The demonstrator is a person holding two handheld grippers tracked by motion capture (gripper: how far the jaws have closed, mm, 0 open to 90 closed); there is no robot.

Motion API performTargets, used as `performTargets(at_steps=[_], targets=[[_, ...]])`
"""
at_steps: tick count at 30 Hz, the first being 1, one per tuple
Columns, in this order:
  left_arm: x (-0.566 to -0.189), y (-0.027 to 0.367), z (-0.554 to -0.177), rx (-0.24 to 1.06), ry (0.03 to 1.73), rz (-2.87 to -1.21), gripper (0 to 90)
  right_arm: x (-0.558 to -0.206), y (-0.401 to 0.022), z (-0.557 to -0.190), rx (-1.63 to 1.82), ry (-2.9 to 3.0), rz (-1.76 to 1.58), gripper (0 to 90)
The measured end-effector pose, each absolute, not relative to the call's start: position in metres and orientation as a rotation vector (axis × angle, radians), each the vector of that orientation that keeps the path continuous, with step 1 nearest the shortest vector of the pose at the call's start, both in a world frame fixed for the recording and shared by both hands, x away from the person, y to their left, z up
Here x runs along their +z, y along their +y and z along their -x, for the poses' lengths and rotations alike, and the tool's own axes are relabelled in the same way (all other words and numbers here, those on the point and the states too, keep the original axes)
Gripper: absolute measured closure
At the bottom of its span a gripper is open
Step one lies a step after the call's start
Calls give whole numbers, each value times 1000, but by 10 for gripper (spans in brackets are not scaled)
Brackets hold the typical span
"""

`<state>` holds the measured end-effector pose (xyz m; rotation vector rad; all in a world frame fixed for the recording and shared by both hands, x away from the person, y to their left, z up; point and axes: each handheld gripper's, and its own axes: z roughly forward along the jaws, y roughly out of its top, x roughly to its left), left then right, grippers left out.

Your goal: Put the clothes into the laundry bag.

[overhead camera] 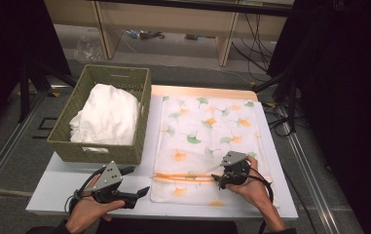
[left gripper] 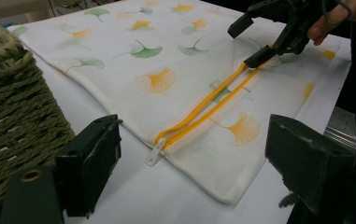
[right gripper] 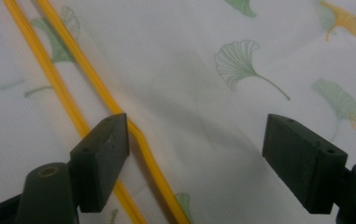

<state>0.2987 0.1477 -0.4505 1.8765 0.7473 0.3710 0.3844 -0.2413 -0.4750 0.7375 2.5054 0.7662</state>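
The right tongs sit low over the leaf-print pillowcase, jaws spread wide with nothing clamped, one jaw touching the yellow zipper, which lies open. The right hand grips them from the pillowcase's near right corner. The left tongs hover just left of the pillowcase, jaws apart and empty, aimed at the white zipper pull. The pillowcase lies flat on the white tabletop. Left of it stands a woven basket holding white cloth. Beyond it are grey floor, cables and wooden furniture legs.
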Motion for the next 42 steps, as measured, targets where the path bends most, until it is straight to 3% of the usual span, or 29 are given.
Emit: performTargets(at_steps=[7, 14, 18, 22, 32, 38, 42], targets=[[-451, 148, -299, 370, 747, -1881, 178, -475, -241, -396, 671, 2474, -729, 293], [-448, 151, -306, 386, 779, -1865, 177, -474, -241, -413, 650, 2494, -704, 558], [-438, 152, -312, 395, 795, -1847, 181, -474, -238, -424, 647, 2527, -656, 754], [-433, 154, -318, 373, 825, -1820, 183, -471, -236, -427, 637, 2520, -641, 880], [-395, 164, -338, 463, 856, -1818, 193, -454, -237, -426, 685, 2450, -615, 894], [-365, 180, -377, 605, 877, -1868, 182, -449, -237, -423, 696, 2433, -626, 894], [-338, 200, -420, 639, 988, -1824, 170, -446, -235, -422, 702, 2436, -597, 893]])
